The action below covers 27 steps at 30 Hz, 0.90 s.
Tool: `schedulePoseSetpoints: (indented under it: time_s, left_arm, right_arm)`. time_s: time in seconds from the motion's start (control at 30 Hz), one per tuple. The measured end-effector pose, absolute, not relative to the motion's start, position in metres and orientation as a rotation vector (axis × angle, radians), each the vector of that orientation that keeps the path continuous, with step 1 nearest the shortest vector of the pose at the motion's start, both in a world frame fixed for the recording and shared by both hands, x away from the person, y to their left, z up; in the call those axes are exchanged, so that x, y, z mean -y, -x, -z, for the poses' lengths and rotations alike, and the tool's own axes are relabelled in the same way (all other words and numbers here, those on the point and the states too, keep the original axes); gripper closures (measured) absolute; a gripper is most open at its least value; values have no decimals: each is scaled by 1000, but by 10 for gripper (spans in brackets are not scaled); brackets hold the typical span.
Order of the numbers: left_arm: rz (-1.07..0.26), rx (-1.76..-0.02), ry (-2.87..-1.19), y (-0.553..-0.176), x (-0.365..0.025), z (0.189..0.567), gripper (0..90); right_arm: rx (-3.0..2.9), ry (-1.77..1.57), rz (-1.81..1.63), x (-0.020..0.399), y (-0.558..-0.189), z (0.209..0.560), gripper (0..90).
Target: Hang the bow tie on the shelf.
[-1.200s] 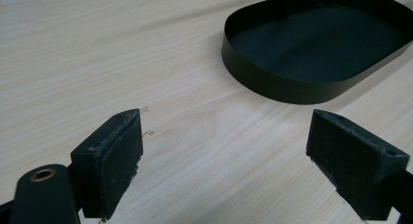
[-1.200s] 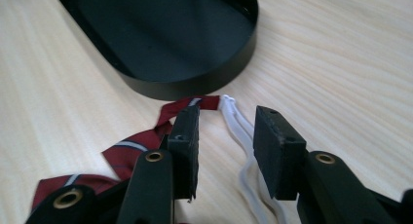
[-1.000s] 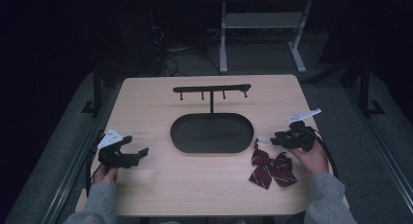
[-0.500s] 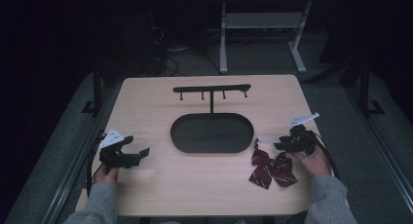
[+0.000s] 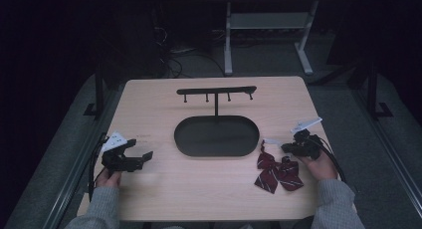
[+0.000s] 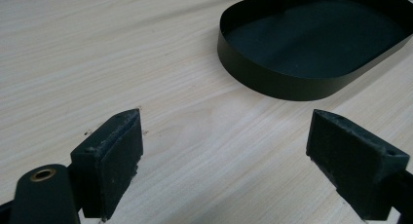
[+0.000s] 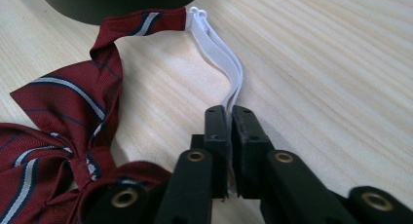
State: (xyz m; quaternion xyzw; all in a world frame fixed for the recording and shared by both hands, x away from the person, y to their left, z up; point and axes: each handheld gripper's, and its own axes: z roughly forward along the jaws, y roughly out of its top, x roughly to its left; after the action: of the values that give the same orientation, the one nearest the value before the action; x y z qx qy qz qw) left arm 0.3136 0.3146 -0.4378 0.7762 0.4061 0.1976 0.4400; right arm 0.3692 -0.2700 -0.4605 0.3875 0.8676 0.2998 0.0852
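While our left tongs (image 6: pixel 224 160) wait wide open, our right tongs (image 7: pixel 228 118) have just closed on the bow tie's (image 7: pixel 63 117) white elastic strap (image 7: pixel 219 48); hanging it on the rack (image 5: pixel 217 91) remains.

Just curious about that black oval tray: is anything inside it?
The tray looks empty: a bare dark floor, with the hook stand rising at its far edge. The left gripper view cuts off its far end.

Dark red bow tie (image 5: pixel 277 171) w/ thin white & navy stripes lies flat on the table's right side, just beside the black oval tray. Its white elastic strap (image 7: pixel 221 51) runs off the neck band, pinched in the right gripper (image 7: pixel 229 118)
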Motion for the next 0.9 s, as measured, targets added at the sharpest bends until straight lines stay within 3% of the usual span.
schedulePoseSetpoints:
  time_s: [0.27,0.9]
  left_arm:
    - [-490,-1008,-1928,-314,-315,438,130]
    - [-492,-1008,-1933,-313,-314,438,130]
  right_arm:
    - [-2597,-1186,-973,277,-366,458,884]
    - [-2490,-1039,-1288,271,-345,410,886]
